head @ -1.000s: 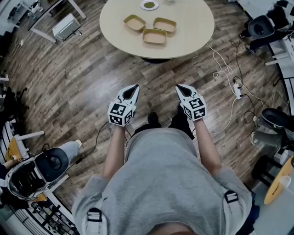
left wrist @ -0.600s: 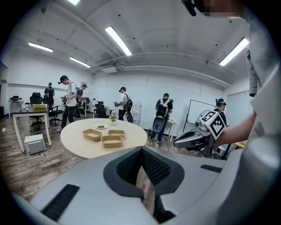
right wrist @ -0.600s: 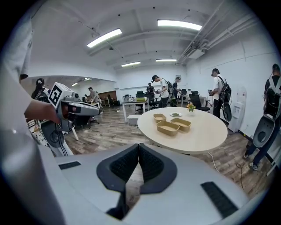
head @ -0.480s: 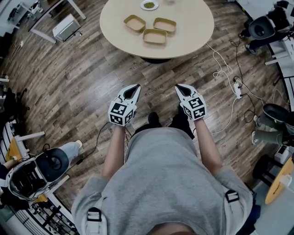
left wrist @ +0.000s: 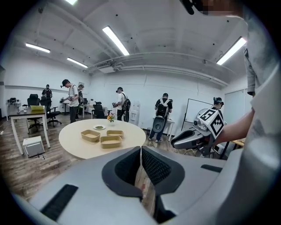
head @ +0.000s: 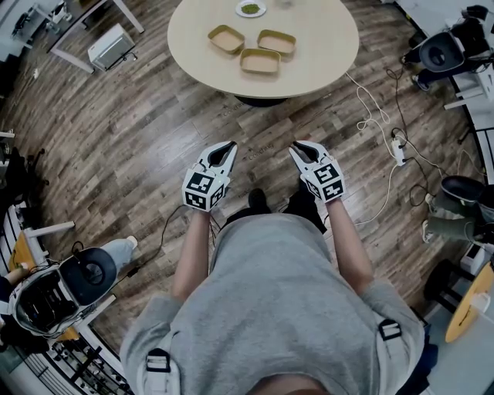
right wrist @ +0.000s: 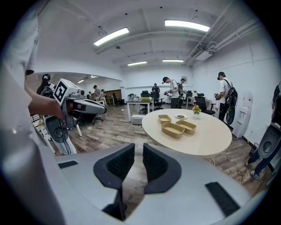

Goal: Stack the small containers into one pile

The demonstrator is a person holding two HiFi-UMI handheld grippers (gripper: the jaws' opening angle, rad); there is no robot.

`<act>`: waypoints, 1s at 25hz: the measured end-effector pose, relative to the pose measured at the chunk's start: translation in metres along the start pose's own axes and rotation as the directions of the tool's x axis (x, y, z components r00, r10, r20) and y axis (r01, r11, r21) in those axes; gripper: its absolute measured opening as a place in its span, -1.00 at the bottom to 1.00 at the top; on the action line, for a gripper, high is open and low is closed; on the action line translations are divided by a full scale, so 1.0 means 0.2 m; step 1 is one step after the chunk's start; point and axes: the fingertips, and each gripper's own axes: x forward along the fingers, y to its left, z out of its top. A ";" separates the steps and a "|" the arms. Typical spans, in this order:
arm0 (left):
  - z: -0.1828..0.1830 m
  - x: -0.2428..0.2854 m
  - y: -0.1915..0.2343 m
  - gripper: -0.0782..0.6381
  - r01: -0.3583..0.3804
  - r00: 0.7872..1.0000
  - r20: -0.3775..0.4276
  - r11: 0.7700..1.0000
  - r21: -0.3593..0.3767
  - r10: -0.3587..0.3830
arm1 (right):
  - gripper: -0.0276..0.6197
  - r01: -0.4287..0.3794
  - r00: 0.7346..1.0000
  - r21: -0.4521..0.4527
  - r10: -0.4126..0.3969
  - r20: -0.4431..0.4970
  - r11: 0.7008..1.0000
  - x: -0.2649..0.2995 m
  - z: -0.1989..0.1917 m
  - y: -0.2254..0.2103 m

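Observation:
Three small tan containers [head: 226, 38] [head: 277, 42] [head: 260, 61] lie side by side, unstacked, on the round beige table [head: 324, 54], well ahead of both grippers. They also show in the left gripper view [left wrist: 110, 141] and the right gripper view [right wrist: 173, 129]. I hold both grippers low over the wood floor, in front of my body and far short of the table. The left gripper [head: 226, 146] is shut with its pads together and nothing in them [left wrist: 140, 151]. The right gripper [head: 297, 146] has just been opening; a narrow gap stands between its pads [right wrist: 138, 147], with nothing inside.
A small white plate of greens [head: 251, 8] sits at the table's far side, near a flower vase [right wrist: 196, 109]. Cables and a power strip [head: 398, 150] lie on the floor to the right. Chairs, desks, a white box [head: 113, 46] and several standing people ring the room.
The right gripper's jaws have parted a little. Both hands and the containers stay where they were.

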 end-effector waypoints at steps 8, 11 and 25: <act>-0.02 -0.01 0.01 -0.65 -0.011 1.000 0.000 1.000 -0.018 0.011 | -0.49 -0.031 1.000 0.001 0.031 -0.003 1.000 0.01 -0.01 0.05; -0.04 -0.02 0.02 -0.55 -0.021 1.000 -0.006 0.999 -0.026 0.020 | -0.41 -0.031 1.000 0.007 0.031 0.003 0.999 0.00 -0.01 0.04; -0.08 -0.07 -0.01 -0.23 -0.020 1.000 -0.015 0.999 -0.041 0.020 | -0.29 -0.006 1.000 0.032 0.006 0.003 0.999 -0.07 -0.05 0.08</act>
